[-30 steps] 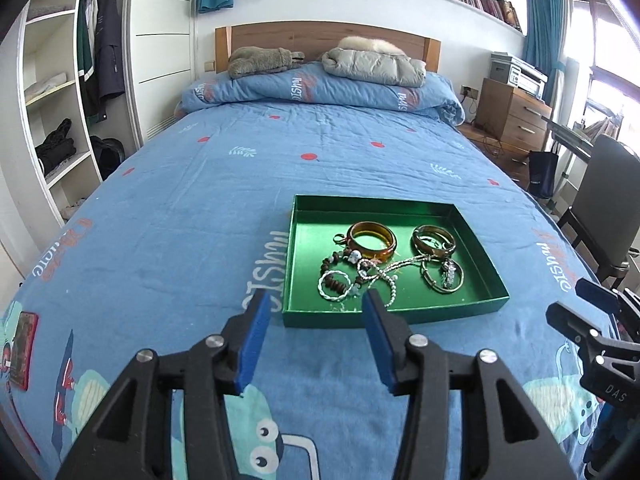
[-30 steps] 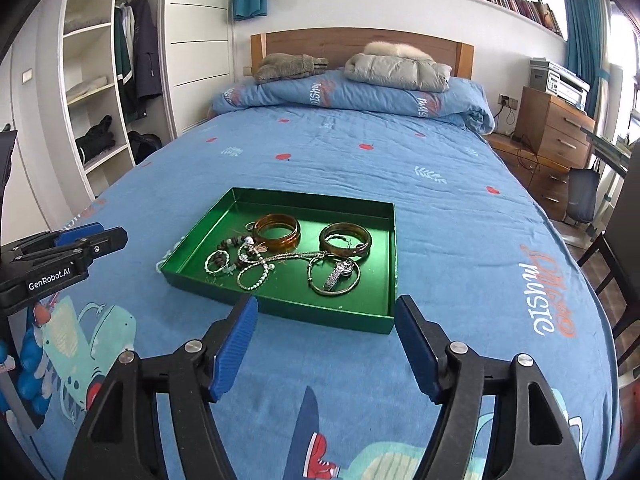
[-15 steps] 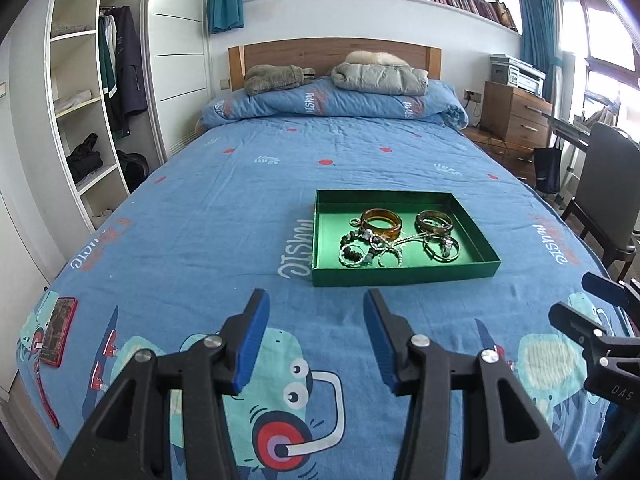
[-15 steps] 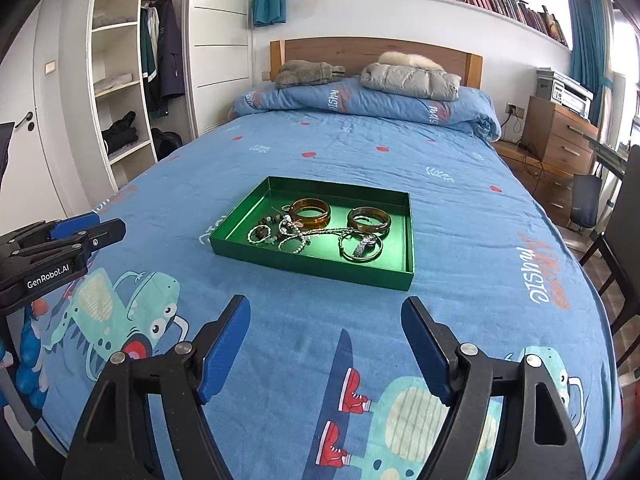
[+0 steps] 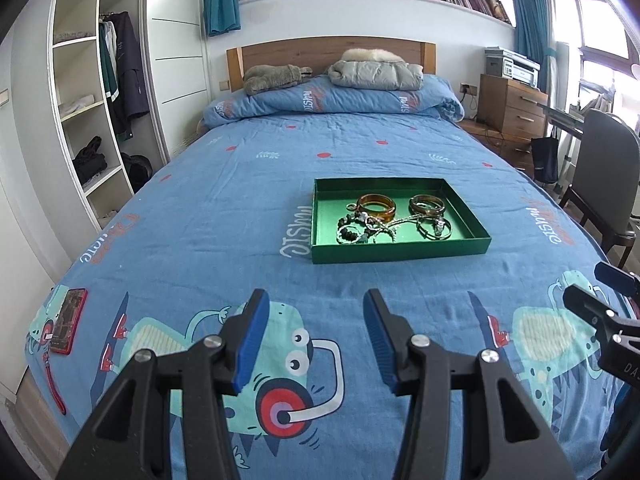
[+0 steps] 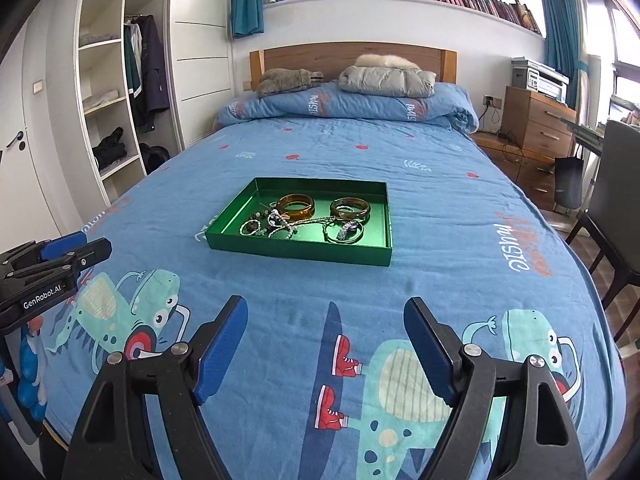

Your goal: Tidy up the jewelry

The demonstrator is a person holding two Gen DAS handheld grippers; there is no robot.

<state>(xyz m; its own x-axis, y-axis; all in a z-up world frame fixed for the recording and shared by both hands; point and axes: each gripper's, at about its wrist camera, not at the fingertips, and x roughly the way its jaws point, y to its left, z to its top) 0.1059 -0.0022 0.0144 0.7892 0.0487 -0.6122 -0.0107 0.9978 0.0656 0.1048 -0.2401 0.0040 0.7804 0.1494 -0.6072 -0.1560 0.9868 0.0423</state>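
A green tray (image 5: 400, 250) (image 6: 296, 250) lies on the blue bedspread in mid-bed. In it are an amber bangle (image 5: 376, 205) (image 6: 296, 206), a darker bangle (image 5: 427, 204) (image 6: 350, 208) and a tangle of bead bracelets and chains (image 5: 360, 232) (image 6: 280, 226). My left gripper (image 5: 315, 300) hovers over the foot of the bed, well short of the tray, open and empty. My right gripper (image 6: 326, 308) hangs beside it, equally far back; its jaws are opening with nothing between them. Each gripper also shows at the edge of the other's view.
A red phone (image 5: 68, 320) lies near the bed's left edge. A folded duvet (image 5: 332, 100) and jackets sit at the headboard. An open wardrobe (image 5: 88, 120) stands left; wooden drawers (image 6: 540, 128) and a chair (image 5: 608, 184) stand right.
Both grippers have drawn back from the tray toward the foot of the bed, so the tray looks smaller and farther. The right jaws have widened slightly.
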